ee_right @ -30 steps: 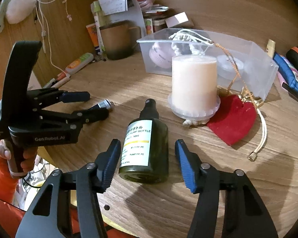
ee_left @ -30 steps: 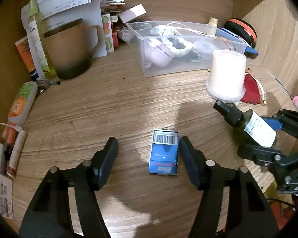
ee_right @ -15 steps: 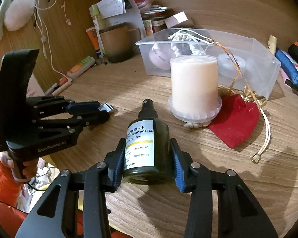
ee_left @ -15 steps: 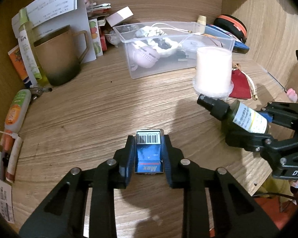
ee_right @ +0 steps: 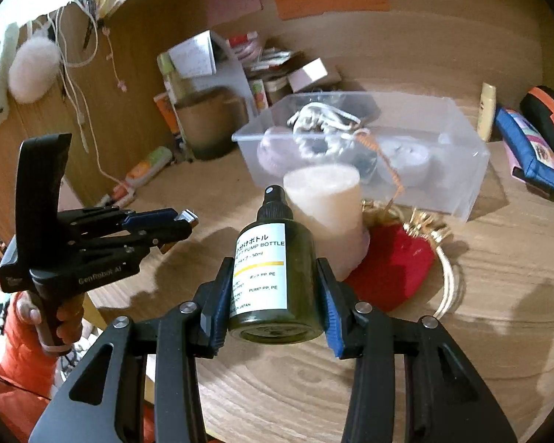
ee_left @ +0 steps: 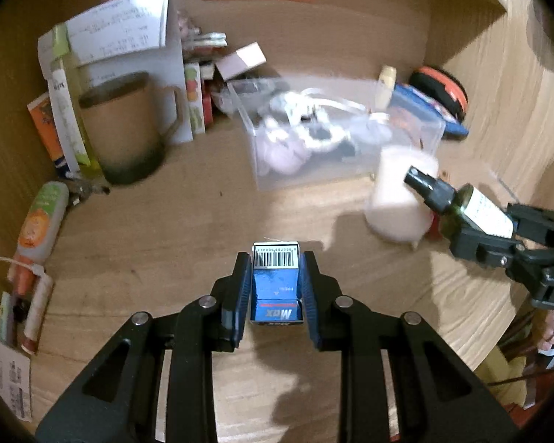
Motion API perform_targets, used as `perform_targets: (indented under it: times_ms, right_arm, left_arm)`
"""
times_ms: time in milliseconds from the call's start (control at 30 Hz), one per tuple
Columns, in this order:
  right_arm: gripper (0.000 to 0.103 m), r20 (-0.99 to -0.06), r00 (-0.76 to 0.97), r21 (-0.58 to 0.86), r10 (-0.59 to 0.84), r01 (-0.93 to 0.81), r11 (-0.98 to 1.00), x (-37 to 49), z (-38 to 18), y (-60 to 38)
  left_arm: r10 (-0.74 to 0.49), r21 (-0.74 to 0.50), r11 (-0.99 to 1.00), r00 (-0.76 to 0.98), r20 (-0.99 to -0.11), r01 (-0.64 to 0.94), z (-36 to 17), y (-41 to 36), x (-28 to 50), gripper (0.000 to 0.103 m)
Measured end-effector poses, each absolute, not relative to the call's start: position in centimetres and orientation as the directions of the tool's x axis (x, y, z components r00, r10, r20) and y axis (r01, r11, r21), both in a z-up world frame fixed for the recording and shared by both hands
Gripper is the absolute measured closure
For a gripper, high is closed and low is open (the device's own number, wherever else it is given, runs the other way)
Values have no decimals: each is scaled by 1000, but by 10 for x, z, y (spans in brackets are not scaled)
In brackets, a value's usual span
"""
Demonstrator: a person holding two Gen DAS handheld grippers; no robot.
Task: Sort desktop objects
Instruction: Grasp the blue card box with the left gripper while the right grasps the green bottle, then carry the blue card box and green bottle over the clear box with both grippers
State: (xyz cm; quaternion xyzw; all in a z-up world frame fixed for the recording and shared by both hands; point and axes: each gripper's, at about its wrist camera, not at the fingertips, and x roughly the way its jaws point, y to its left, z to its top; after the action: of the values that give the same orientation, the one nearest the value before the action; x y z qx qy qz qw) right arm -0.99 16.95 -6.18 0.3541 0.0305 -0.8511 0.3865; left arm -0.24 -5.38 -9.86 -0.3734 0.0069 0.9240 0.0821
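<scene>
1. Left claw (ee_left: 276, 288): it is clamped on the small blue box (ee_left: 276, 284), one pad against each long side, barcode end pointing away from the camera. The jaws have just been closing, with the box between them.
2. Right claw (ee_right: 276, 295): it is clamped on the dark green pump bottle (ee_right: 273, 280) low on its body, nozzle pointing away and upward. These jaws have likewise just been closing around the bottle.
3. Position of the held items: both appear to be clear of the desk (ee_left: 166, 229); a shadow is seen beneath the box, and the bottle is seen raised in the left wrist view.
4. Step in hand: the pick-up is judged complete on both sides, and the carry to a sorting place is judged to be under way.
5. Probable destination: the clear plastic bin (ee_right: 443, 155) at the back of the desk, already partly filled, is the likely receptacle. This cannot be confirmed.
6. Next move: each item is to be carried over the bin rim. The white candle (ee_right: 325, 203), standing just in front of the bin, is to be cleared by the bottle.
7. Release: the jaws are to be parted only once each item is over free space in the bin.
</scene>
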Motion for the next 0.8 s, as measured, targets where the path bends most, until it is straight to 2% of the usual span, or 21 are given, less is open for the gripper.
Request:
perform_targets:
  times_ms: [800]
  right_arm:
    - [65,-550,-558,189,-621,642,-743,-49,-18,211]
  left_arm:
    - [189,-59,-979,-765,-616,-194,-35,-40,-42,77]
